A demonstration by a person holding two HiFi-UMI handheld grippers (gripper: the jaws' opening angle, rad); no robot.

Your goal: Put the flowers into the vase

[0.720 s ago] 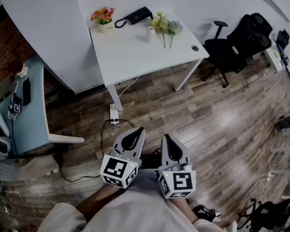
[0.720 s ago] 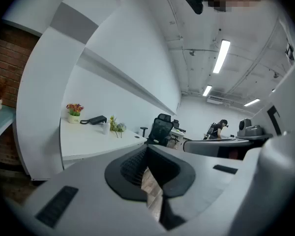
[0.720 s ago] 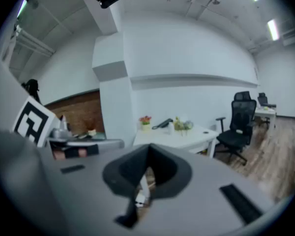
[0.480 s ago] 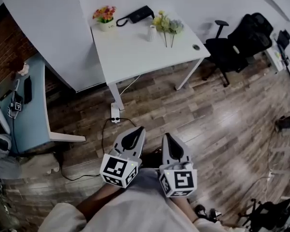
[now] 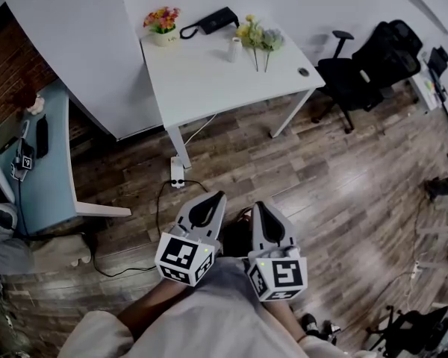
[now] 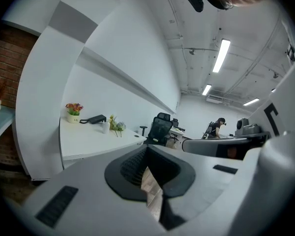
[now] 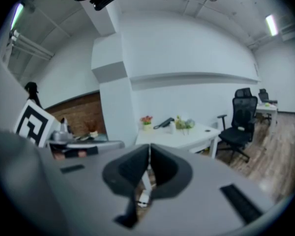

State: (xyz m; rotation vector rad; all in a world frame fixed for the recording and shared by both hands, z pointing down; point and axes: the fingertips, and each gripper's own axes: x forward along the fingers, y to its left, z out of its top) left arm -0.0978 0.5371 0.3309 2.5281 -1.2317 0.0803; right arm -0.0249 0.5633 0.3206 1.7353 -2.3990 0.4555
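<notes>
A few loose flowers [image 5: 257,39], yellow and pale, lie on the far part of a white table [image 5: 209,80], next to a small white vase [image 5: 234,50] that stands upright. The flowers [image 6: 117,127] and vase [image 6: 106,127] appear small and distant in the left gripper view, and the flowers [image 7: 185,124] likewise in the right gripper view. My left gripper [image 5: 217,195] and right gripper [image 5: 255,206] are held side by side low over the wooden floor, far from the table. Both are shut with nothing between the jaws.
A pot of red and orange flowers [image 5: 161,27] and a black phone [image 5: 209,22] sit at the table's back. A black office chair [image 5: 362,69] stands to the right. A light blue desk [image 5: 41,170] is at left, and a power strip with cables [image 5: 177,176] lies on the floor.
The view has shifted slightly; both grippers stay side by side, drifting a little lower in the frame. Nothing was picked up or released.
</notes>
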